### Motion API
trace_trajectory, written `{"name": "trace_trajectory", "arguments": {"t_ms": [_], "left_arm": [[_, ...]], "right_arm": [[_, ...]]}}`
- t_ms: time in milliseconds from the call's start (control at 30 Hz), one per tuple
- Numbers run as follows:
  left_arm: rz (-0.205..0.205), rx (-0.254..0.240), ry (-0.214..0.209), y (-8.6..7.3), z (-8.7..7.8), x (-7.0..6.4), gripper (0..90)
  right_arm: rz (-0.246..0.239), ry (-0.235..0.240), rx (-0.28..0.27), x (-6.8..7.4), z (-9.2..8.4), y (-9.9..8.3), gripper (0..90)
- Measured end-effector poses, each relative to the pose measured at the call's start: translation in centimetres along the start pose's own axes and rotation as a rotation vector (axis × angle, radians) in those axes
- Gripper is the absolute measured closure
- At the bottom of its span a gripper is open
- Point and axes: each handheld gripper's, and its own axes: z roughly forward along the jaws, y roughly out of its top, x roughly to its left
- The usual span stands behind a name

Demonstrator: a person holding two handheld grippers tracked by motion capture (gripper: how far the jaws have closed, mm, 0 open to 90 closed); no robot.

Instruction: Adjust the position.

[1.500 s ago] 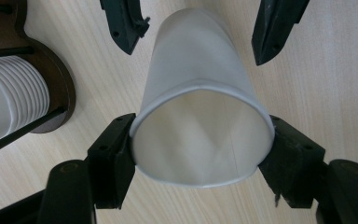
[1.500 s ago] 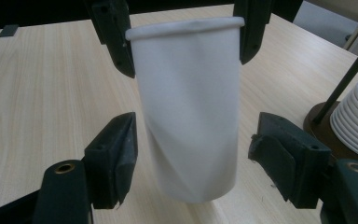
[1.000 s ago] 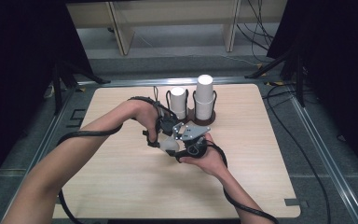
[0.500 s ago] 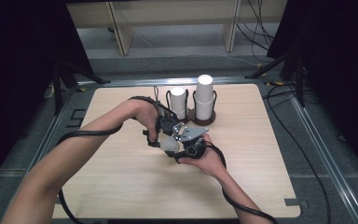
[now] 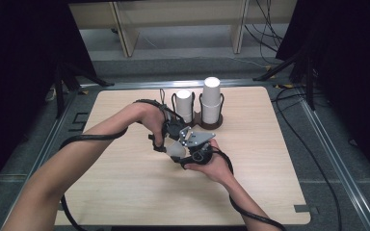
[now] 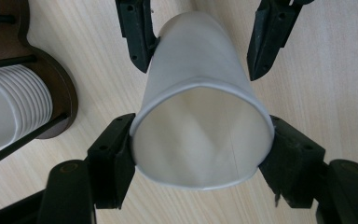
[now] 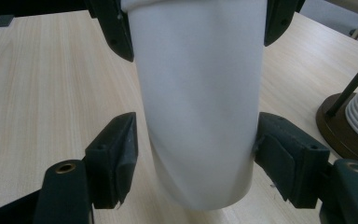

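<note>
Clamping one plain, unprinted white paper cup (image 6: 200,126), the left gripper (image 6: 200,154) squeezes its rim; right gripper (image 7: 196,154) apparently loosened.

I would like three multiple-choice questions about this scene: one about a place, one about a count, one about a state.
1. Where is the cup holder?
A. far side of the table
B. on the floor
C. beside the person's elbow

2. How many cup stacks stand in it?
A. one
B. two
C. four

3. The left tool is
A. shut on the paper cup
B. open and apart from it
C. lying on the table

Answers: 1 A, it stands beyond the hands; 2 B, a short and a tall stack; 3 A, both jaws press the cup's rim.
</note>
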Motion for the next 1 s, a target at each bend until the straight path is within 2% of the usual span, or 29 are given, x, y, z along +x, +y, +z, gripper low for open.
{"name": "trace_trajectory", "arguments": {"t_ms": [167,200,267,333,367,400,533,567,933,1000], "left_arm": [[0.007,0.004,-0.002,0.10,-0.05,0.04,31.9],[0.007,0.003,-0.003,0.12,-0.06,0.03,32.0],[0.009,0.002,-0.003,0.15,-0.09,0.02,32.0],[0.009,0.002,-0.003,0.18,-0.14,0.02,31.9],[0.009,0.000,-0.004,0.19,-0.17,0.01,32.0],[0.005,-0.005,-0.005,0.19,-0.17,-0.01,32.0],[0.007,-0.004,-0.001,0.23,-0.30,0.00,32.0],[0.007,-0.003,0.000,0.24,-0.33,0.00,32.1],[0.011,-0.009,0.002,0.40,-0.42,-0.01,32.3],[0.013,-0.013,0.004,0.48,-0.44,0.00,32.4]], "right_arm": [[-0.002,-0.006,-0.003,-0.04,-0.02,-0.09,31.5],[0.028,0.001,0.006,0.13,-0.03,-0.16,31.6],[0.013,0.006,-0.005,0.06,0.14,-0.24,31.9],[0.037,-0.005,0.007,0.22,0.06,-0.33,32.5],[0.037,-0.004,0.010,0.23,0.07,-0.33,32.9],[0.016,-0.001,0.004,0.08,0.16,-0.34,33.3],[0.030,-0.014,-0.007,0.14,0.18,-0.28,33.6],[0.013,-0.006,-0.012,0.07,0.25,-0.23,33.7],[0.008,-0.009,-0.013,0.15,0.46,-0.24,34.8],[0.022,-0.015,-0.010,0.24,0.40,-0.30,35.1]]}}
